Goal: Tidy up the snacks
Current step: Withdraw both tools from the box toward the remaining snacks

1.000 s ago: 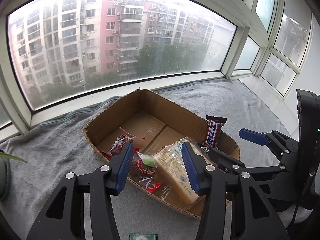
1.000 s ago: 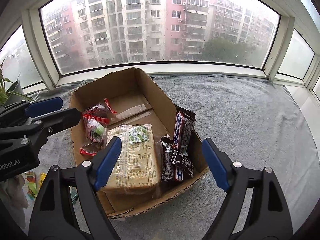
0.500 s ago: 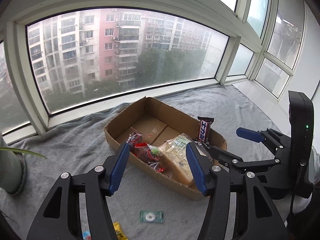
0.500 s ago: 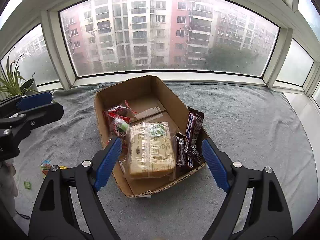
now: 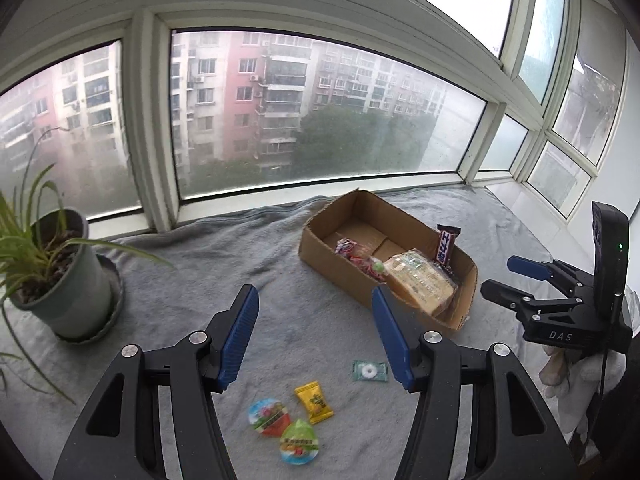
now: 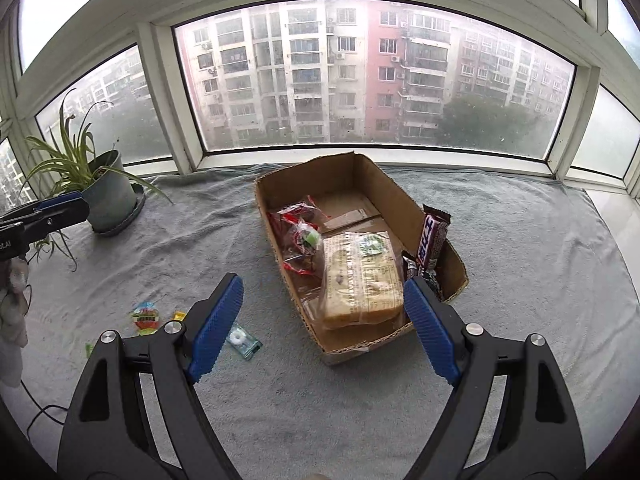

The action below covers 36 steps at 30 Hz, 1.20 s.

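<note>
One box (image 6: 400,196), four loose candies (image 5: 313,396), one potted plant (image 5: 72,280)

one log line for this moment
left gripper open | right gripper open | brown cardboard box part-filled | green-wrapped mint candy loose on grey blanket

"DAS" reads in pale letters on the right gripper (image 5: 566,336) body, seen from the left wrist. The left gripper (image 6: 8,245) shows only "t.AI", cut off at the frame's edge. Print on the snack wrappers is too small to read.
</note>
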### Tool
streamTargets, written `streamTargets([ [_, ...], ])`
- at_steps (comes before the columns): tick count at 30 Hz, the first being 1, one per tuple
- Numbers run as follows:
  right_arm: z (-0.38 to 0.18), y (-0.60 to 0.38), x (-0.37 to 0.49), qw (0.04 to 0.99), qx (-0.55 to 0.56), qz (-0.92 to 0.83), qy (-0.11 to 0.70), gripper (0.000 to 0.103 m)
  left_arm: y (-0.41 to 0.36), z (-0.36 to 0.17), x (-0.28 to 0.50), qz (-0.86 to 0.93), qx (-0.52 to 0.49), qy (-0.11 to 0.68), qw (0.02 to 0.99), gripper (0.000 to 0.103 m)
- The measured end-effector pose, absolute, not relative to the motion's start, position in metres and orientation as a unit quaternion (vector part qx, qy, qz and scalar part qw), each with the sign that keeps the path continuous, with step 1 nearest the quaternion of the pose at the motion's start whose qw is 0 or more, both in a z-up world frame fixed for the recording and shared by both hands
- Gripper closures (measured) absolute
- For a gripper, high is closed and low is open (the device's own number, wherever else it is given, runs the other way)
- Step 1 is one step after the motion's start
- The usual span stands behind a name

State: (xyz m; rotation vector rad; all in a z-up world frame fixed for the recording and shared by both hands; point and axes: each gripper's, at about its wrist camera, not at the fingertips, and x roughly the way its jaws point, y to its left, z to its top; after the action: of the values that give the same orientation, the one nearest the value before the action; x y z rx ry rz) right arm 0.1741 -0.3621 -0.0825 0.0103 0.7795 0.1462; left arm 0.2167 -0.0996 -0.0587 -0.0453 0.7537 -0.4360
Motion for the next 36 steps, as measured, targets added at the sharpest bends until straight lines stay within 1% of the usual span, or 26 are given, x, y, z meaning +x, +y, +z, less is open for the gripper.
streamTargets([
  [8,-0.089,-0.334,0.157,0.917,0.002,0.104,0.384,0.018,-0.035,-0.083,0.186,-0.161,-0.041,0.382,0.909,0.045],
  [14,-0.106,-0.316,0.149,0.907,0.011,0.133,0.398,0.018,-0.009,-0.114,0.159,-0.137,-0.055,0.412,0.899,0.045],
  [18,-0.123,-0.303,0.147,0.899,0.014,0.144,0.413,0.018,-0.004,-0.133,0.146,-0.135,-0.07,0.432,0.889,0.045],
  [23,-0.145,-0.292,0.15,0.892,-0.007,0.153,0.425,0.018,-0.007,-0.15,0.137,-0.134,-0.074,0.445,0.883,0.045],
  [30,-0.163,-0.284,0.164,0.876,-0.062,0.194,0.437,0.019,-0.016,-0.167,0.124,-0.168,-0.028,0.458,0.873,0.045],
  [34,-0.172,-0.272,0.175,0.864,-0.102,0.211,0.446,0.019,-0.007,-0.176,0.127,-0.166,-0.031,0.467,0.868,0.045],
  [36,-0.18,-0.267,0.181,0.857,-0.119,0.214,0.453,0.024,-0.002,-0.18,0.129,-0.167,-0.033,0.474,0.864,0.045],
])
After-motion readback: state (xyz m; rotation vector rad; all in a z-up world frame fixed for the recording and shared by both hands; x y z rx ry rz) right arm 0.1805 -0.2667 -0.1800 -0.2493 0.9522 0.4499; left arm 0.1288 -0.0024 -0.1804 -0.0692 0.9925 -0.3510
